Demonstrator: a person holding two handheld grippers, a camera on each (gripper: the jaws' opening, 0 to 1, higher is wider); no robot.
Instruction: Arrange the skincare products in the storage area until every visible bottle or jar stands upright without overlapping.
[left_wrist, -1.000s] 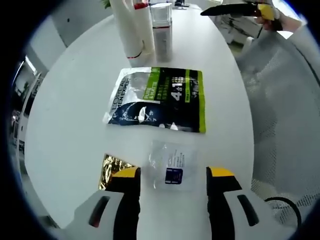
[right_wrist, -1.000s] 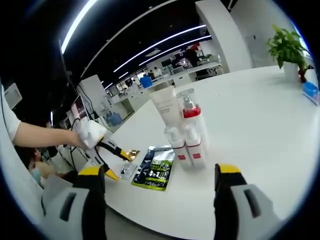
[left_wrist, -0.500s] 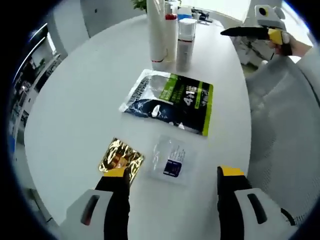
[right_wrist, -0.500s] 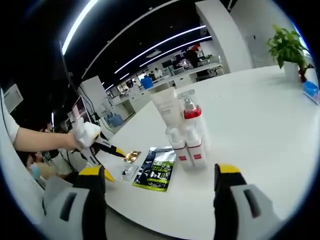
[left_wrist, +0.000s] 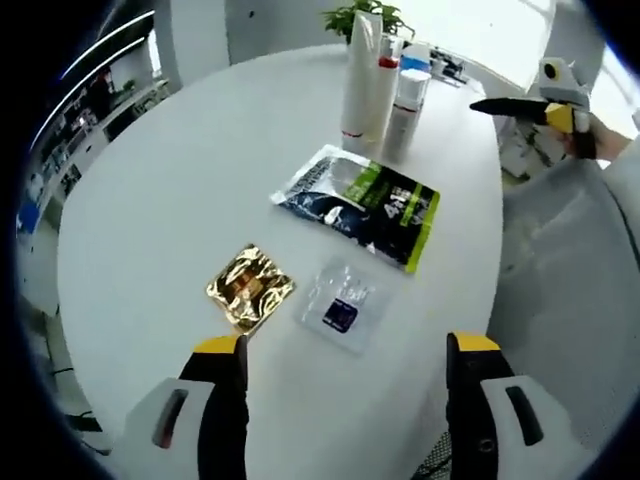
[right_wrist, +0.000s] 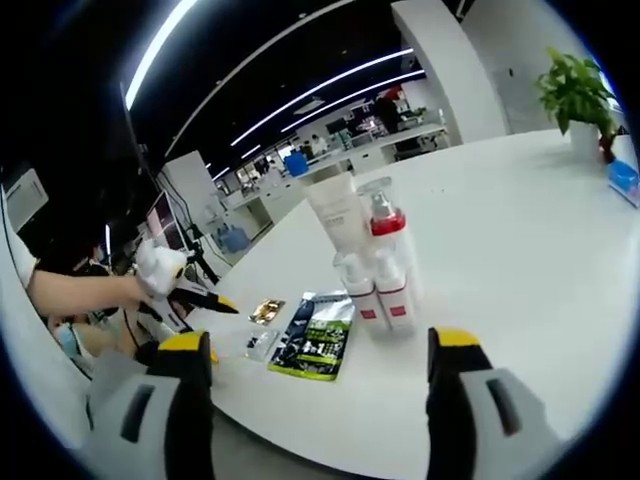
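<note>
Pulled back from the sachets since a second ago, the left gripper (left_wrist: 345, 360) now hovers off the round white table (left_wrist: 160, 190) edge, jaws spread and empty. Upright at the far side stands the cluster of white bottles with red bands (left_wrist: 383, 85). Nearer lie the dark-and-green flat pouch (left_wrist: 362, 203), the clear plastic sachet (left_wrist: 340, 307) and the crinkled gold foil sachet (left_wrist: 249, 287) — all flat, apart. The right gripper (right_wrist: 320, 360) is spread too, empty.

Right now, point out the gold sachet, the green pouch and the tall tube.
gold sachet (left_wrist: 250, 287), left gripper view, middle of the foil.
green pouch (left_wrist: 362, 205), left gripper view, middle of its printed face.
tall tube (left_wrist: 358, 75), left gripper view, mid-body.
</note>
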